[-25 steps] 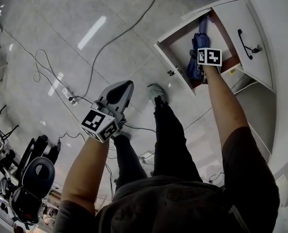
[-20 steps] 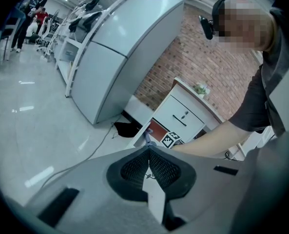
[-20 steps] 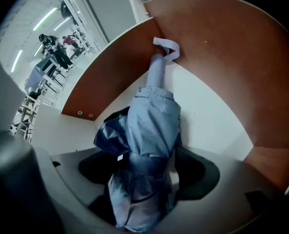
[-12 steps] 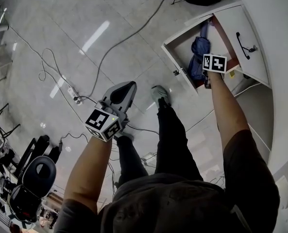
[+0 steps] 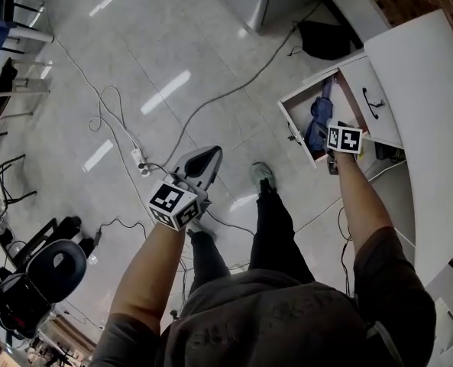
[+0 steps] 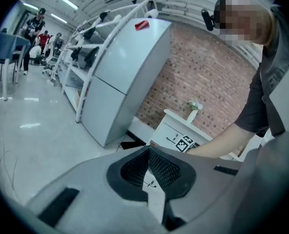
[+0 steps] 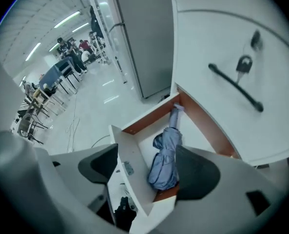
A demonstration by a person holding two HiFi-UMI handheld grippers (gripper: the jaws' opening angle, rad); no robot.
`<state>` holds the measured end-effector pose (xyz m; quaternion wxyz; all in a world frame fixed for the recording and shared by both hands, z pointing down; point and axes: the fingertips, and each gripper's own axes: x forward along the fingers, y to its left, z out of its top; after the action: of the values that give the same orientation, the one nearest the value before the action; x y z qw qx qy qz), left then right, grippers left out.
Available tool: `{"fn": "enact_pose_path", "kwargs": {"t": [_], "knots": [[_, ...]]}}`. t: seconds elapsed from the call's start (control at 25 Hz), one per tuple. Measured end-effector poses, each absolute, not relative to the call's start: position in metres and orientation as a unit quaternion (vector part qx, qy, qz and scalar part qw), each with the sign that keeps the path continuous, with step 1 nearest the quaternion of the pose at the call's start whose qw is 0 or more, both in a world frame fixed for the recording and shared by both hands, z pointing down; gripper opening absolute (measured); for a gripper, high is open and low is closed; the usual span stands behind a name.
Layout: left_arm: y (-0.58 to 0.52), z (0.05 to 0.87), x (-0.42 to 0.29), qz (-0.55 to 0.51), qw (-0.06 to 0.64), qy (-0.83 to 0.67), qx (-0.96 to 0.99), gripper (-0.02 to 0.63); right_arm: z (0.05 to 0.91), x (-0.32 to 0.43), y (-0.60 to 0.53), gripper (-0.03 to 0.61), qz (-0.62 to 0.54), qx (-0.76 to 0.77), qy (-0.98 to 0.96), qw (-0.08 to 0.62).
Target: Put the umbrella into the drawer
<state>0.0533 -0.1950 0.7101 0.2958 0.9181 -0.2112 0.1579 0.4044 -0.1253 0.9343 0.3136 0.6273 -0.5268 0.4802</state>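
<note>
Umbrella [image 7: 166, 157] (folded) lies in drawer [image 7: 129, 167]

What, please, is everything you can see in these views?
white cabinet with black handle: one, white, right of head view
white pull-out drawer: one, white with brown edges, open from the cabinet
folded blue fabric umbrella: one, blue, lying inside the drawer
tall grey refrigerator: one, grey, beside brick wall
black bag: one, black, floor near cabinet
thin cables: several, dark, across tiled floor
left gripper: one, grey, jaws together, empty
right gripper: one, grey, jaws apart above umbrella
</note>
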Motion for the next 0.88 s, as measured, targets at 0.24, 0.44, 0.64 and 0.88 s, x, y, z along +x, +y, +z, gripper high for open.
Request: {"fn": "enact_pose_path", "kwargs": {"t": [0.24,0.44,0.64,0.88], "knots": [[-0.196,0.622,-0.023,0.116,0.266,-0.272,0.918,-0.003,0.837,0.358,-0.148,0.324,0.426,0.612,-0.585,0.32],[-0.175,0.561,-0.11,0.077,0.276,-0.327,0.901,-0.005,0.756,0.285,-0.168,0.274,0.38,0.585,-0.645,0.311],[-0.147,0.507,-0.187,0.056,0.253,-0.377,0.889,-0.003,0.679,0.185,-0.191,0.212,0.334,0.527,-0.724,0.292],[-0.113,0.448,-0.256,0.011,0.226,-0.413,0.882,-0.003,0.584,0.048,-0.199,0.166,0.282,0.434,-0.815,0.263]]}}
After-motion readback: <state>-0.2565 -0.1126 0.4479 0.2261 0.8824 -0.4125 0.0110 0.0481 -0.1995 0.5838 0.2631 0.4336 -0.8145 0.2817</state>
